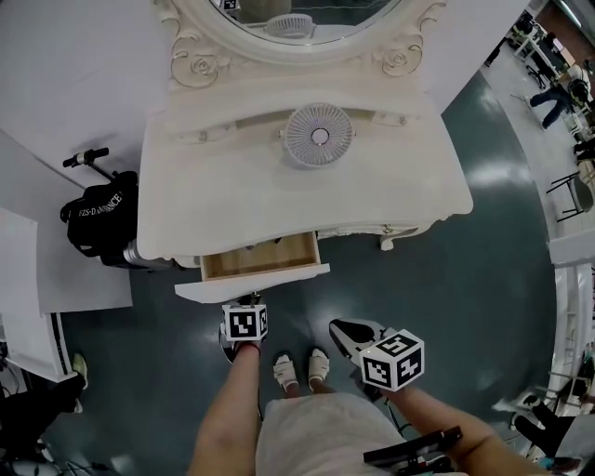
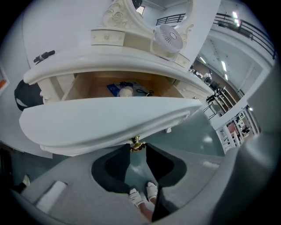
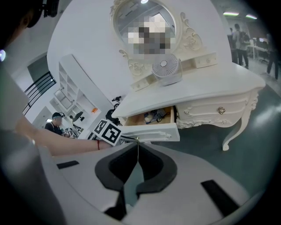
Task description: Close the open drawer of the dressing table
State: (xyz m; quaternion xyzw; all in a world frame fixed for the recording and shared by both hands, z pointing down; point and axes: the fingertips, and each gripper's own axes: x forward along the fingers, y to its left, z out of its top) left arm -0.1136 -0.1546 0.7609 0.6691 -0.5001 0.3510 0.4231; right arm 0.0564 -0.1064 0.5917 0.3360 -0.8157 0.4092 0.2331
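Down by the feet [image 1: 302, 369], the right claw [image 3: 137, 147] hangs low, jaws pressed together, nothing in them. The left claw [image 2: 137, 150] is up at the drawer [image 1: 260, 258], jaws about half apart and pinched on the brass knob [image 2: 137, 144] of its white front. Closing looks barely begun: the drawer sticks well out of the table [image 1: 232, 186], left of centre, and it wants a straight push home. Curved white front, pale wood inside, small clutter showing. Beyond sit a fan [image 1: 319, 136] and a mirror [image 1: 279, 23].

place: studio hall | cues: white backdrop [image 1: 65, 74], glossy floor [image 1: 493, 279], overhead railing [image 2: 248, 30]
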